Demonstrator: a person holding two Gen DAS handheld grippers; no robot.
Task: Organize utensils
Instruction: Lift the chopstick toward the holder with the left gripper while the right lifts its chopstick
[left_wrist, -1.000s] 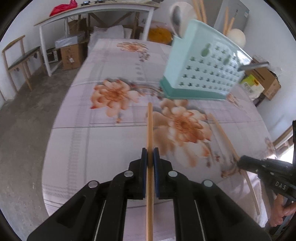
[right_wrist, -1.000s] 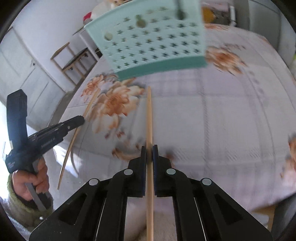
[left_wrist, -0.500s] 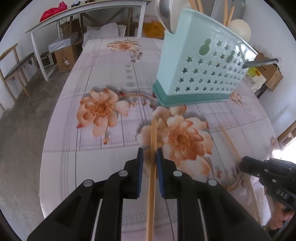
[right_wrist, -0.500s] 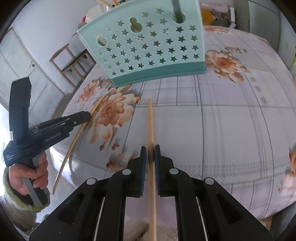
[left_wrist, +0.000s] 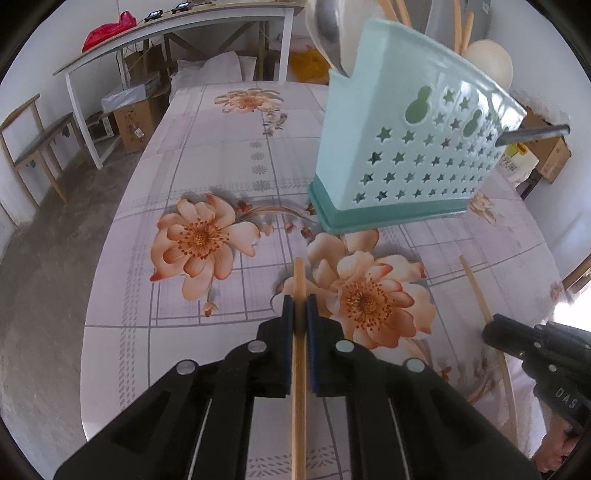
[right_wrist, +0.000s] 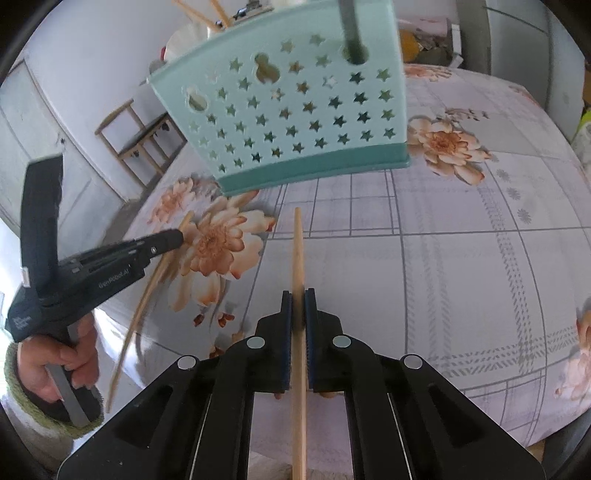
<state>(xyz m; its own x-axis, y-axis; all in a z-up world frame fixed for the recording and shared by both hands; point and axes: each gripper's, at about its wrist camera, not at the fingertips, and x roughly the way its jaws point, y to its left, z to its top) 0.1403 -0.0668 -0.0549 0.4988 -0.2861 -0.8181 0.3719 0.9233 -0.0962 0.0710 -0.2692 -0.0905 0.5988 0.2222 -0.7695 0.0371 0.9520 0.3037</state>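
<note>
The left claw (left_wrist: 299, 299) is clamped on a slim pale wooden chopstick (left_wrist: 298, 387), its blue-padded fingers (left_wrist: 288, 306) pressed against both sides of the stick, which runs straight up between them and pokes a short way past the tips. The right claw (right_wrist: 298, 295) grips a second pale wooden chopstick (right_wrist: 298, 251) the same way, with a longer stretch of that stick reaching forward over the worktop (right_wrist: 461, 258). Both claws point down toward the worktop, which is covered by a pale lilac cloth printed with large orange flowers (left_wrist: 201, 236).

Just beyond the chopstick tips stands the mint-green plastic utensil holder (left_wrist: 406, 155) with star-shaped cut-outs and a darker teal base. A metal spoon (left_wrist: 325, 29), more wooden sticks and a dark grey handle (left_wrist: 535, 133) jut from it.

In the right wrist view the person's hand (right_wrist: 59, 362), in a green knitted cuff, grasps the left tool's handle at the worktop's near edge.

Beyond the worktop stand a white-legged table (left_wrist: 177, 37) with cardboard boxes beneath and a wooden chair (left_wrist: 33, 144).
</note>
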